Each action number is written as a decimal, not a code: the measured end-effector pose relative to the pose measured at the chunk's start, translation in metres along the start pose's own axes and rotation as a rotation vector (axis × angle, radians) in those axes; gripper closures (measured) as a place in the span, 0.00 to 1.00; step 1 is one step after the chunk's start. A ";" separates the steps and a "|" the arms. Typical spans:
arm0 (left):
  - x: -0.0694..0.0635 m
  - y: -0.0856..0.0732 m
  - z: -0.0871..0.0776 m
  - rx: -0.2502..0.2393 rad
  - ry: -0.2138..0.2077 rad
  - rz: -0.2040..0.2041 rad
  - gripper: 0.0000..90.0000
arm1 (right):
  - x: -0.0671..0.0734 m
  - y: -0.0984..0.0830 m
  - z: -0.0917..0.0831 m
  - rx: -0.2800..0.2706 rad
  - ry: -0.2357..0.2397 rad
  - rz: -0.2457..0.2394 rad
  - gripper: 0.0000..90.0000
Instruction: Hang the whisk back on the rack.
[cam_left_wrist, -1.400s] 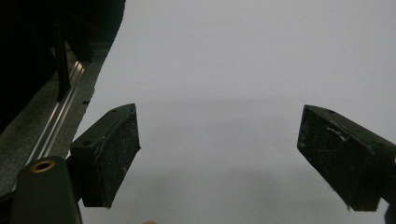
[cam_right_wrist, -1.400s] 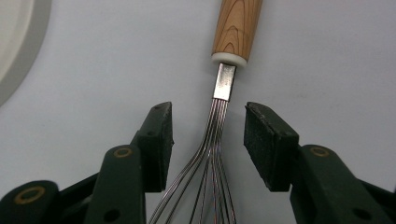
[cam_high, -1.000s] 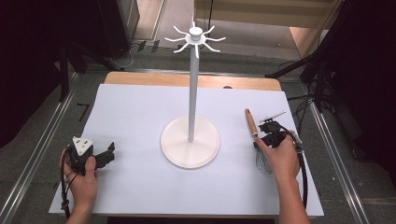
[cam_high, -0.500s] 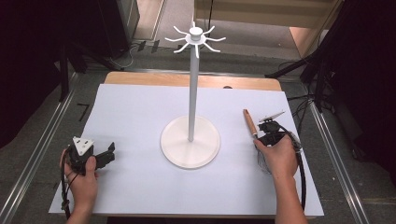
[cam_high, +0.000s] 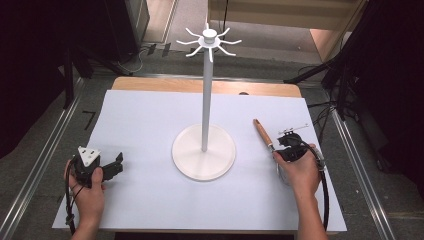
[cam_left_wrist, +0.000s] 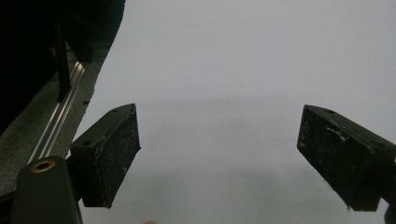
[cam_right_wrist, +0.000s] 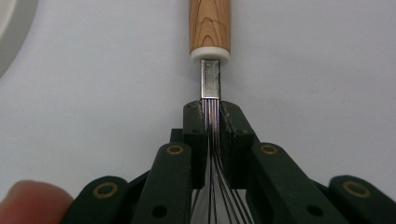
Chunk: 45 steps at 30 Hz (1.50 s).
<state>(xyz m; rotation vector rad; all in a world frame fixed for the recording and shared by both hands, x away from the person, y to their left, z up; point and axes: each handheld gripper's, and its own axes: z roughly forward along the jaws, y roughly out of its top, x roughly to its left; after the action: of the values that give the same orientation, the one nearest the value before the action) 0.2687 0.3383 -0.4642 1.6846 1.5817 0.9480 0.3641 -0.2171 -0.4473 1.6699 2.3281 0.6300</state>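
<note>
A whisk with a wooden handle (cam_high: 262, 132) lies on the white table cover to the right of the stand, its handle pointing away from me. My right gripper (cam_high: 278, 149) is shut on the whisk's thin wires just below the metal neck. In the right gripper view the wires (cam_right_wrist: 212, 135) are pinched between the two pads of the right gripper (cam_right_wrist: 212, 110), and the handle (cam_right_wrist: 209, 25) runs straight ahead. My left gripper (cam_high: 118, 163) rests at the front left, and in its own view the left gripper (cam_left_wrist: 219, 154) stands open over bare cover.
A tall white stand (cam_high: 204, 100) with a round base (cam_high: 185, 157) and a crown of hooks (cam_high: 209, 42) rises at the table's middle. The edge of that base (cam_right_wrist: 11, 28) shows left of the whisk. Metal rails (cam_high: 45, 160) flank the table.
The right hand and the whisk have shifted slightly to the left, with the handle swinging a little. The left hand has stayed put.
</note>
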 end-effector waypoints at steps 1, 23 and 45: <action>0.000 0.000 0.000 0.001 -0.001 0.000 0.15 | 0.000 0.000 0.000 0.000 0.000 0.000 0.93; 0.000 0.000 0.000 0.000 -0.001 0.000 0.15 | 0.013 -0.012 -0.041 -0.309 0.069 -0.024 0.93; 0.000 0.000 0.000 0.001 -0.001 0.000 0.15 | 0.030 -0.021 -0.069 -0.568 0.139 -0.051 0.93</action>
<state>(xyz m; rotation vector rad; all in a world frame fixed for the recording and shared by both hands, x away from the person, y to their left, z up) 0.2688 0.3382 -0.4642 1.6852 1.5816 0.9467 0.3081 -0.2100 -0.3936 1.3307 1.9944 1.2845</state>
